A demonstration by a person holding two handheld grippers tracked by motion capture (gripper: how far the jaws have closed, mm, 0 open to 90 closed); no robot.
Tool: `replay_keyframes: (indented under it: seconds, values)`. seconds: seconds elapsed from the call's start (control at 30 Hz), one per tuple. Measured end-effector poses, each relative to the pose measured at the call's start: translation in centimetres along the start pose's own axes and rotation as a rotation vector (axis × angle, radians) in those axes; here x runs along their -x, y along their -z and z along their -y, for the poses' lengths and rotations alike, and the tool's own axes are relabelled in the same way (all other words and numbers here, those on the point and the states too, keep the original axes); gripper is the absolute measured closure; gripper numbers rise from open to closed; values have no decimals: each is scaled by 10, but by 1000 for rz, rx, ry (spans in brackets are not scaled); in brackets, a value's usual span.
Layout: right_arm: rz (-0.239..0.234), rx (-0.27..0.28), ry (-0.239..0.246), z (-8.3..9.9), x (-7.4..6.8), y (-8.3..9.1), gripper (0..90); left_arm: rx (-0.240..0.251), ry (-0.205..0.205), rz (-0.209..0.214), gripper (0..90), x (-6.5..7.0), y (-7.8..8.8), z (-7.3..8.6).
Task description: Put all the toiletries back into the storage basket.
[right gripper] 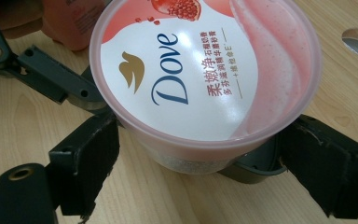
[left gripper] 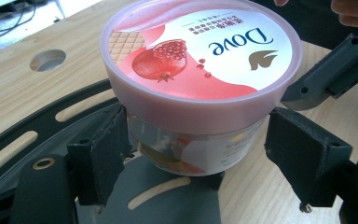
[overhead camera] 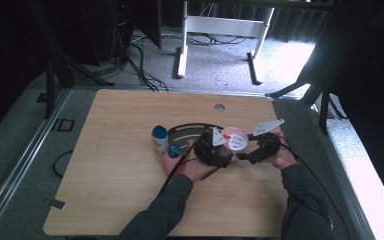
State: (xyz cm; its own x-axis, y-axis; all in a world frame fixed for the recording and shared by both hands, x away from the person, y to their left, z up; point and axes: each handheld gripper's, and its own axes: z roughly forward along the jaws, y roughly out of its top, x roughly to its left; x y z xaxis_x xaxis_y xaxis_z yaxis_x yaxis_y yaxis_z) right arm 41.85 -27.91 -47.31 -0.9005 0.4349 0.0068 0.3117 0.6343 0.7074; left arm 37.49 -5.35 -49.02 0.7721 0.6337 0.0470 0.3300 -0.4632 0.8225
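Two grippers meet on one pink-lidded Dove jar (overhead camera: pixel 234 137) near the middle of the wooden table (overhead camera: pixel 120 165). In the left gripper view, the left gripper (left gripper: pixel 193 140) has its black jaws on either side of the jar's clear body (left gripper: pixel 200 149), just under the wide lid: the left jaw presses against the wall, while the right jaw sits close beside it, and I cannot tell whether it truly touches. In the right gripper view, the right gripper (right gripper: pixel 198 154) brackets the same jar from the opposite side, its jaws spread about as wide as the lid (right gripper: pixel 205 70), the left pad touching the jar below the rim, the right pad just beside it with a sliver of grey part between. From the high view, the left gripper (overhead camera: pixel 214 148) and right gripper (overhead camera: pixel 260 148) face each other with the jar between them, each held in a hand with a dark sleeve (overhead camera: pixel 165 210) coming from the bottom edge. The jar stands upright on a dark curved slotted plate (overhead camera: pixel 187 131) lying flat on the table. To the left of the left hand stand a small blue-capped bottle (overhead camera: pixel 159 138) and a blue round object (overhead camera: pixel 174 149), close together. Farther back, a round hole (overhead camera: pixel 219 107) opens in the tabletop.
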Motion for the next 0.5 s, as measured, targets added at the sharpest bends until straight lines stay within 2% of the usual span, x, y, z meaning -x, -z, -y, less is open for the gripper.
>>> replay_keyframes:
  seconds: [0.4,0.5]
  values:
    - [10,-31,-4,-5,8,-8,128,0,15,-63,236,0,-7,1]
    - [14,-36,-1,-6,10,-9,128,-2,27,-66,236,-1,-8,1]
